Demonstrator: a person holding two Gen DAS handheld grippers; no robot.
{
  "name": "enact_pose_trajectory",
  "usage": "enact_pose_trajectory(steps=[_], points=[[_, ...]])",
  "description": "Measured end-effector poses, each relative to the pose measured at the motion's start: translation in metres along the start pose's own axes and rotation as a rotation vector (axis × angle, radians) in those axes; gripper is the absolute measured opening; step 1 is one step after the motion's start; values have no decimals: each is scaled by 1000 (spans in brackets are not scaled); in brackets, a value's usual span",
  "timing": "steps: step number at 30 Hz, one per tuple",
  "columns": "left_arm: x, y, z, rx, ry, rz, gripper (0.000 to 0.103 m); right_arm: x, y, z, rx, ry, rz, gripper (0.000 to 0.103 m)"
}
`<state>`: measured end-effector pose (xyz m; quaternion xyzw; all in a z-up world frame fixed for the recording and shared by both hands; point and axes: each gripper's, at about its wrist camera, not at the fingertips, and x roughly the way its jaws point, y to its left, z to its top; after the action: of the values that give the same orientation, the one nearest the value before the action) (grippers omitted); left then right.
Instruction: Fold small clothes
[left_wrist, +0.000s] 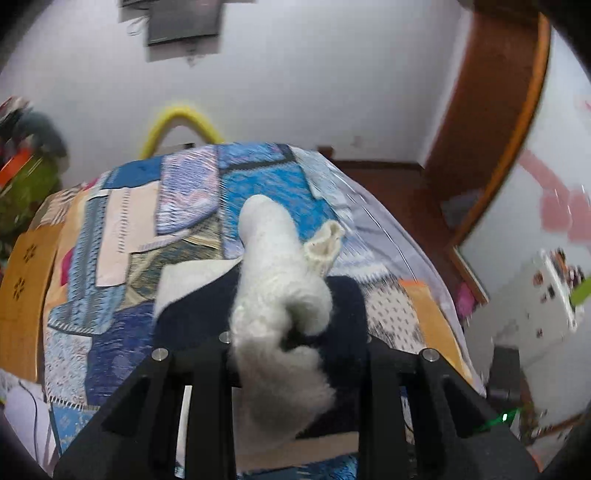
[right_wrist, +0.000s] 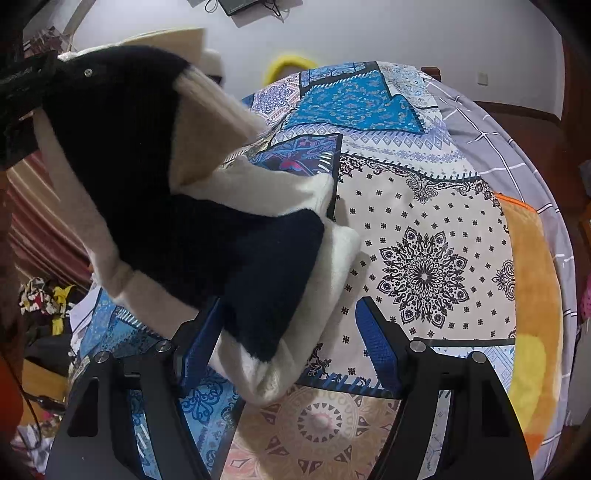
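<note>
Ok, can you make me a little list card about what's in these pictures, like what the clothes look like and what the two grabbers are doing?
garment: fluffy navy and cream sweater, partly lifted off the bed
sleeve: cream sleeve bunched between the left gripper's fingers
left gripper: shut on the sweater, holding it up
right gripper: open, blue pads apart; the sweater's lower edge lies by its left pad
surface: patterned patchwork bedspread
background: white wall, yellow hoop behind the bed
fold status: not folded flat yet
</note>
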<state>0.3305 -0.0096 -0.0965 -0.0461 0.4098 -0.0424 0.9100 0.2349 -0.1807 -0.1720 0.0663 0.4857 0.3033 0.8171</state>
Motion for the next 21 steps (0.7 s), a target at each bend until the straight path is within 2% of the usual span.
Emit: enact_pose_trajectory(steps=[6,9,12,14,15,18,21], points=[[23,-30,-31,87,129,-40,26,5,-12,4,34,4,22,70],[24,-38,-41,132,181,-44,30,14,-19,11,56,34,50,70],[16,-40,-46,173,197,-52,44,18,-21,17,61,37,70,70],[8,-35,-50,163,208,-111,66,21,-19,20,49,36,73,70],[2,-31,-51,144,210,-151,67,23,-19,22,43,37,76,70],[-11,-22,-54,130,217,-188,68,30,-18,25,34,44,84,70],[-22,-7,-52,111,192,-164,68,38,-17,27,18,45,74,70]])
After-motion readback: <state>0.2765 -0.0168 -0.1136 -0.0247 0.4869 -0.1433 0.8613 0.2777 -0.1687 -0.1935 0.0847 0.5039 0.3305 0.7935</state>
